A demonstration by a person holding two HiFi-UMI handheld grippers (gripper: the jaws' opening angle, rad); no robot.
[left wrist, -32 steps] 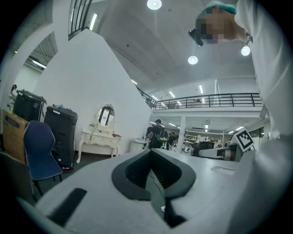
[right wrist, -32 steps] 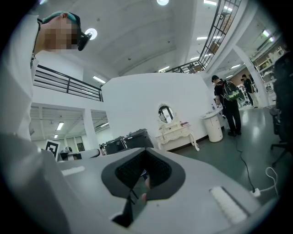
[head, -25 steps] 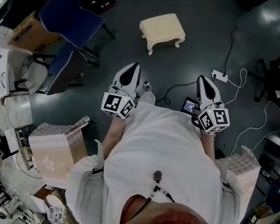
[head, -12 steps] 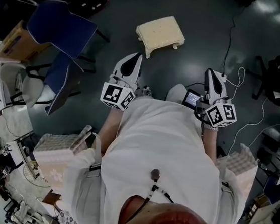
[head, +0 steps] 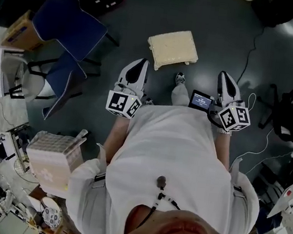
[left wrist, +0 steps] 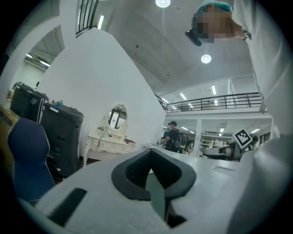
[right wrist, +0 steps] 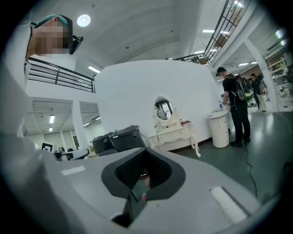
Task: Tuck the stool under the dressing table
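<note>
A dark blue fabric chair stands at the far left on the dark grey floor. Next comes the left tool, held level. Its jaws are pressed fully together with nothing between them.

The cream padded rectangular stool sits on the floor ahead of the person. It lies in the gap between the two tools, closer to the left one, and neither tool touches it. A shoe shows just behind the stool.

The right tool is tipped slightly down, its jaws likewise closed on nothing.

The white ornate dressing table with an oval mirror stands against a white wall well ahead. It appears left of the jaws in the left gripper view and just above them in the right gripper view.
</note>
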